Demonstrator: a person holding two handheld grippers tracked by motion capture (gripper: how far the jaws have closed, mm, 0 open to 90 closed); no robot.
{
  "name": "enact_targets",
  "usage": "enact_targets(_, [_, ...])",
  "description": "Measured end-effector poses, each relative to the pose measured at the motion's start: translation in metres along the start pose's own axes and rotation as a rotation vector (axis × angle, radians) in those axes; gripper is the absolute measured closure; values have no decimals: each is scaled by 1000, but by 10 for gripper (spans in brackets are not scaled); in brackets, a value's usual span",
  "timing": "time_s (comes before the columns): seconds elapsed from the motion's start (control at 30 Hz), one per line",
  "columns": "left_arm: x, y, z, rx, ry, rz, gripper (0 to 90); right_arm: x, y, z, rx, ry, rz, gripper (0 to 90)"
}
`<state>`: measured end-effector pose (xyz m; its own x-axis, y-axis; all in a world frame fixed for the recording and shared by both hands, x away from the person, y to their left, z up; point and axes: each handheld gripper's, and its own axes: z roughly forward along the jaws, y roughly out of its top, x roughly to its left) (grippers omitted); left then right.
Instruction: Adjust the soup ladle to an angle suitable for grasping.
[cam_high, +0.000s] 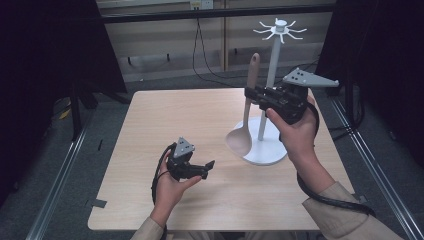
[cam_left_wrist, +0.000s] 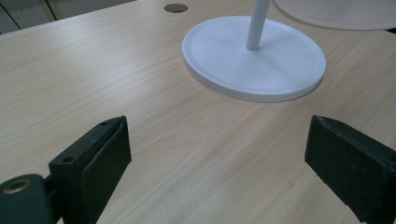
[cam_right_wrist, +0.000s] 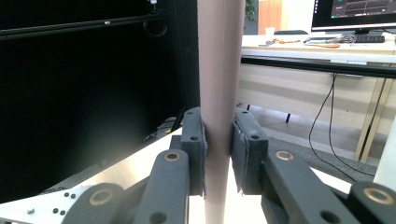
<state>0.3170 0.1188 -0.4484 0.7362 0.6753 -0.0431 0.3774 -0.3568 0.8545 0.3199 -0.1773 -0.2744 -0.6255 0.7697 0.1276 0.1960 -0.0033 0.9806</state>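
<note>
Jaws of the right gripper clamped the wooden spoon mid-handle, bowl at 6 o'clock: light, stiff, smooth. Left gripper jaws gaped empty.

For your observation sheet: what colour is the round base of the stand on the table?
White; the stand's round base shows best in the left gripper view.

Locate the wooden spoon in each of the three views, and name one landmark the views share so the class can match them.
High view: wooden spoon upright, right of centre, handle clamped in the right claw, bowl low beside the white stand.
Left gripper view: its pale bowl at the top right edge, above the stand's base.
Right gripper view: its handle runs up the centre between the pads.
Shared landmark: the light wooden table.
</note>
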Motion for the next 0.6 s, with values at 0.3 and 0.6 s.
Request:
enact_targets(0.3, [-1, 0, 1, 0, -7, -5, 70, -5, 14, 4, -7, -11, -3, 768])
enact_targets(0.6, [-2, 1, 0, -6, -8, 0, 74, -19, 19, 12, -7, -27, 36, 768])
